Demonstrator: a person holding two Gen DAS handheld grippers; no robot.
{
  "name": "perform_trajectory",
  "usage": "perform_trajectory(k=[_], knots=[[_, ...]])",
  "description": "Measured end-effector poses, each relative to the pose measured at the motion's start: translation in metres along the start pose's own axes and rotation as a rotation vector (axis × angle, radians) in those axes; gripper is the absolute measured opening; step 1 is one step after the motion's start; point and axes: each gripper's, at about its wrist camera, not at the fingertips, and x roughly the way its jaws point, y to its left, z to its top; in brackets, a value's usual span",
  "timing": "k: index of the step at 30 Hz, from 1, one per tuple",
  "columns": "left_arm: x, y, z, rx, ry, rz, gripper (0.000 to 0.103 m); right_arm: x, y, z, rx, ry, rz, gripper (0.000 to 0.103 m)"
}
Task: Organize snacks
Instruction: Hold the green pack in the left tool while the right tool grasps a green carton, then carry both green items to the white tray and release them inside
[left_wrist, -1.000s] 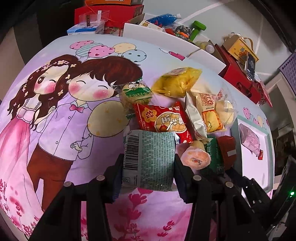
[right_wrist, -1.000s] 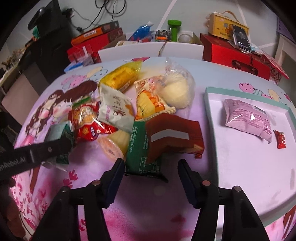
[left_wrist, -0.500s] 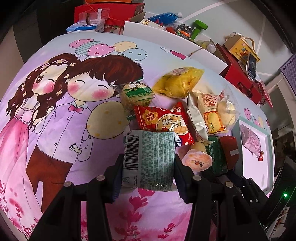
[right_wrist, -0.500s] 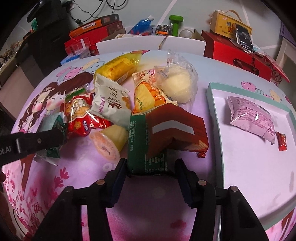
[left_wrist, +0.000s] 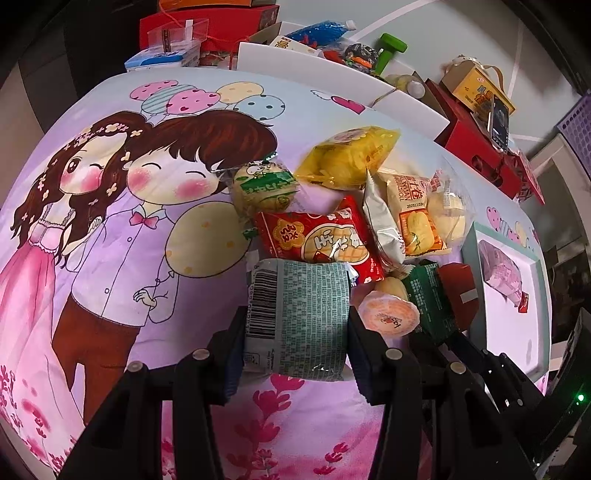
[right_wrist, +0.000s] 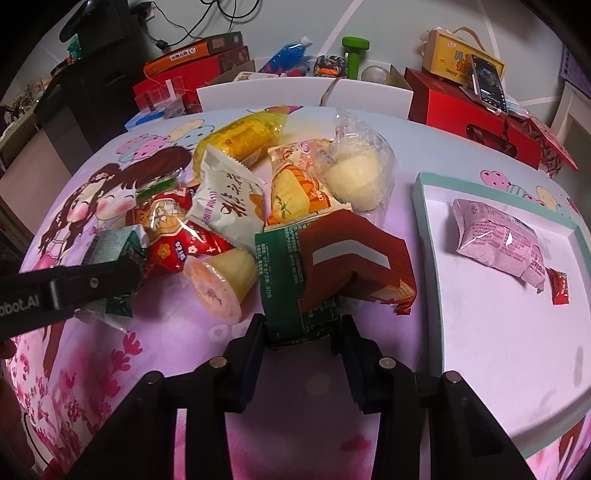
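Now finish closing right gripper (right_wrist: 301, 332) squarely on green packet (right_wrist: 291, 266), jaws closing on its near end, then lift toward tray (right_wrist: 421, 206) at right; keep left gripper (left_wrist: 295, 325) pinching grey-green packet (left_wrist: 299, 314).

Pink cartoon-couple tablecloth (left_wrist: 110, 258) on table. Behind: big red cardboard gift box (right_wrist: 476, 114) w/ yellow carton (right_wrist: 454, 59) & phone (right_wrist: 487, 83) on top, green dumbbell (right_wrist: 354, 53), blue bottle (right_wrist: 288, 55).
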Motion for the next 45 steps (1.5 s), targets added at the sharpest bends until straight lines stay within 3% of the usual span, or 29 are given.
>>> perform_trajectory(k=[22,45], knots=[[-0.014,-0.008,0.000,0.031,-0.033,-0.015,0.051,-0.044,-0.004,-0.007,0.040,-0.073,0.045,0.040],[-0.039,-0.023,-0.002,0.079,-0.103,-0.037,0.051,-0.100,-0.024,0.000,0.098,-0.217,0.057,0.039]])
